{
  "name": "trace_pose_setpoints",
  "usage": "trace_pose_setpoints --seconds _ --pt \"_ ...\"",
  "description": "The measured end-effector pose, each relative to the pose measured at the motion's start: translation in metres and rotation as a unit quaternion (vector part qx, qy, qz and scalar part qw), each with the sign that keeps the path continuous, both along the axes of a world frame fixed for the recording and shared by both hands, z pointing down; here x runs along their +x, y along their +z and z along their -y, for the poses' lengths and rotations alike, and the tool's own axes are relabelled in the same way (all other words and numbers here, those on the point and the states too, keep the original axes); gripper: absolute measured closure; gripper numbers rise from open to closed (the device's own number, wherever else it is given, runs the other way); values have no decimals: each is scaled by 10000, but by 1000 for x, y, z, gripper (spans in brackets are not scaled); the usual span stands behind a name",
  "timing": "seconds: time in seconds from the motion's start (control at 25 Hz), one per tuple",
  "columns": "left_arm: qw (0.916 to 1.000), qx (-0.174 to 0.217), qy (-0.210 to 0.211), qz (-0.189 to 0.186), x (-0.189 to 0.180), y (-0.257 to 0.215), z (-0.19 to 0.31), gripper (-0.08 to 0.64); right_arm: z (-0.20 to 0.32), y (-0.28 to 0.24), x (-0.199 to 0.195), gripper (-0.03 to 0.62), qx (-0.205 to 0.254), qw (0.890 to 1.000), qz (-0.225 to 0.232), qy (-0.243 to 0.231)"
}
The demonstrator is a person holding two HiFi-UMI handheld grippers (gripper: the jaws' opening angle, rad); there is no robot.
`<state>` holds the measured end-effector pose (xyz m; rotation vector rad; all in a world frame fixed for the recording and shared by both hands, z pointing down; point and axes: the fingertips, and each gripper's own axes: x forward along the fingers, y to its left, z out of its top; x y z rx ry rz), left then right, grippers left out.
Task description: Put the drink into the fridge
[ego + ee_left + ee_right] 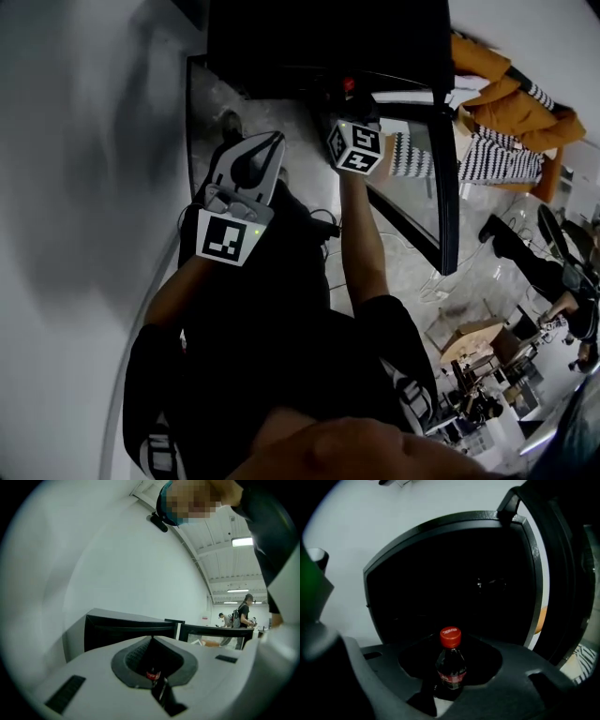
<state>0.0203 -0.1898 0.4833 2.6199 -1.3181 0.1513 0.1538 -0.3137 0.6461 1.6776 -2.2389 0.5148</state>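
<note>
Right gripper view: bottle (451,667) before open fridge (440,573).
Right gripper (451,644) grips it, lower centre; left gripper's (151,639) jaws closed.

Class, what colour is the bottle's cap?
Red; the bottle cap shows best in the right gripper view.

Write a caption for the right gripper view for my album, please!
Red-capped dark plastic cola bottle held upright by the right gripper, before the open black fridge.

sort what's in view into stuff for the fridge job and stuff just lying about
For the job: cola bottle, right gripper holding it, fridge, open door.
Just about: orange jacket, person with a backpack.
</note>
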Motion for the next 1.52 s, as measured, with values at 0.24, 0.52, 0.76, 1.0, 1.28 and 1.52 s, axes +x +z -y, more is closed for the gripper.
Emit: trace_pose_setpoints --seconds 0.24,0.52,0.76,1.0,1.28,1.52 --pt "9995 281 85 98 1 7 1 554 22 28 4 466 -52 9998 23 205" --pt "9995 305 -75 53 -1 29 8 554 48 68 10 466 -129 9994 -83 324" --pt "9992 407 -59 -7 -4 40 16 554 65 94 10 466 -244 9986 -1 477" --pt "9991 421 -26 -56 -5 56 23 554 87 105 12 466 -115 9980 -39 628" --pt "9988 455 -58 -164 -4 64 32 554 103 117 20 466 -59 9967 -78 803" --pt "9985 516 -87 -170 -8 74 35 554 110 123 25 466 17 9961 -112 870"
